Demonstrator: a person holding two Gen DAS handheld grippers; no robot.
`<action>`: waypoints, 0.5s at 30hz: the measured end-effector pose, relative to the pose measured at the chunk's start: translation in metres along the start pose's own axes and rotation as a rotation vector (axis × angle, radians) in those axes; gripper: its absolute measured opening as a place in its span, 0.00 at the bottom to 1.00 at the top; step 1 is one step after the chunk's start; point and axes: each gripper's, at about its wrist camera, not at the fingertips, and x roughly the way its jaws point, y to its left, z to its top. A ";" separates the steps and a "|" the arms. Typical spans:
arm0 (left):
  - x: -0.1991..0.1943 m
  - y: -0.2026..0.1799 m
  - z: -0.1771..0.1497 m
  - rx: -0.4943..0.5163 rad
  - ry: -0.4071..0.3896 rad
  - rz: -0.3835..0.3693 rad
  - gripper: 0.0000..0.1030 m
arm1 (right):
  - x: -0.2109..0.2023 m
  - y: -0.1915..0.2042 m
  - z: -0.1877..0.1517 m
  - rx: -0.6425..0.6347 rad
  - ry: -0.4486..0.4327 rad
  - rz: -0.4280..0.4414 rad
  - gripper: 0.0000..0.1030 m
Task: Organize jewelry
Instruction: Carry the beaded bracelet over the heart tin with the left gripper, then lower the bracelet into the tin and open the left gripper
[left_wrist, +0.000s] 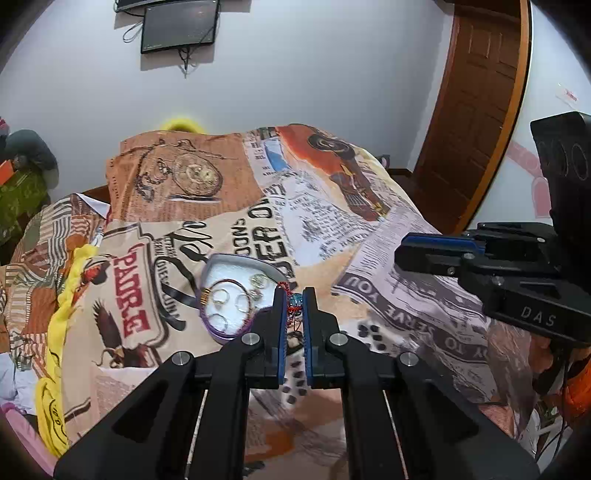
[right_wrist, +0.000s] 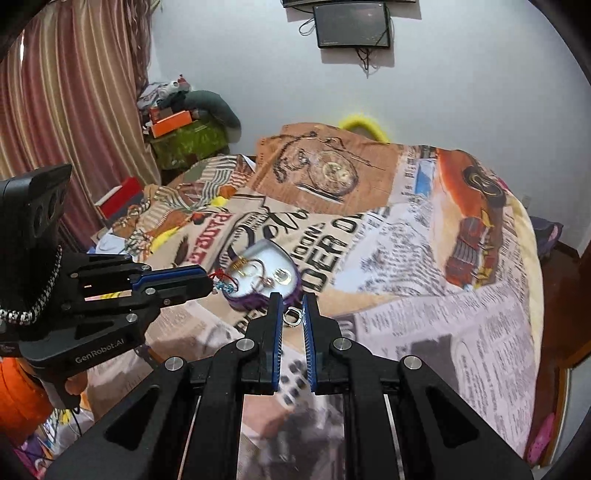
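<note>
Left gripper (left_wrist: 294, 301) pinches our red-and-blue beaded bracelet (left_wrist: 293, 300) beside the heart-shaped jewelry tray (left_wrist: 221, 263), at ten o'clock; right gripper (right_wrist: 292, 316) narrowly brackets a silver ring (right_wrist: 291, 316), tray at eleven o'clock.

Left tongs (left_wrist: 294, 301) point forward and slightly down, fingers (left_wrist: 280, 317) pulled in close and pinching a beaded bracelet (left_wrist: 294, 302) right at the tips; from the right wrist cam you can see them reaching in level from the left side. Right tongs (right_wrist: 293, 314) sit at about the same height, jaws narrowed around a small silver ring (right_wrist: 292, 317), though I can't tell if the pads actually touch it. An orange sleeve (right_wrist: 18, 391) shows behind the left handle.
</note>
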 end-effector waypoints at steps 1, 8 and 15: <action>0.000 0.003 0.001 -0.005 -0.002 0.002 0.06 | 0.004 0.002 0.003 0.000 -0.001 0.006 0.09; 0.005 0.025 0.009 -0.032 -0.019 0.023 0.06 | 0.027 0.011 0.013 0.004 0.009 0.034 0.09; 0.021 0.046 0.013 -0.057 -0.016 0.033 0.06 | 0.051 0.012 0.023 0.018 0.029 0.050 0.09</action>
